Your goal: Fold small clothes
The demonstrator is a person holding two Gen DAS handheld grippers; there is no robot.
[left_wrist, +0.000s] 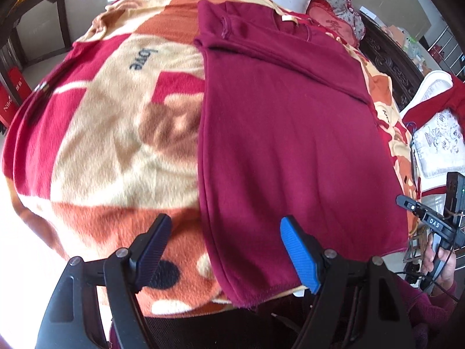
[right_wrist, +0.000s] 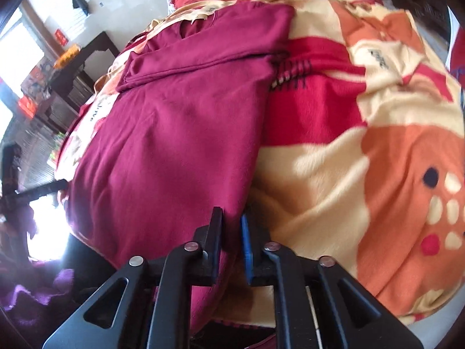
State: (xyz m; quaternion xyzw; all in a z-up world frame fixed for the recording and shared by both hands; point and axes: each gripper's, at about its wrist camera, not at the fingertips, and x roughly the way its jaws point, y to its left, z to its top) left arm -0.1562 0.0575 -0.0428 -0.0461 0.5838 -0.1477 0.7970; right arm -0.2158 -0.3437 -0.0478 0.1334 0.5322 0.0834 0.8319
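In the left wrist view we see the maroon garment (left_wrist: 290,145) spread flat on the patterned blanket (left_wrist: 110,133), stretching away ahead of our left gripper (left_wrist: 226,250). Its sleeves already look folded in across the chest at the far end, so we judge the side folds done and the lengthwise fold from the hem still to come. The left gripper is released, its jaws standing wide: the blue finger (left_wrist: 299,253) hangs over the near hem, the black finger (left_wrist: 151,250) over bare blanket just off the garment's edge, so that edge runs between them with nothing pinched yet. The tool points steeply down at the bed. Off to the far right of this gripper we catch the person's other hand (left_wrist: 438,258) around the handle of the second tool. In the right wrist view the same garment (right_wrist: 174,133) lies ahead and to the left of our right gripper (right_wrist: 231,226), with blanket (right_wrist: 363,157) to its right. That gripper is clenched, and the near corner of the garment's hem runs up between the pads; the cloth appears pinched there, though blur and the fingers themselves hide the contact line. It too tilts steeply down, low over the near edge of the bed. What is left, we reckon, is the left grasp and carrying the hem toward the collar.
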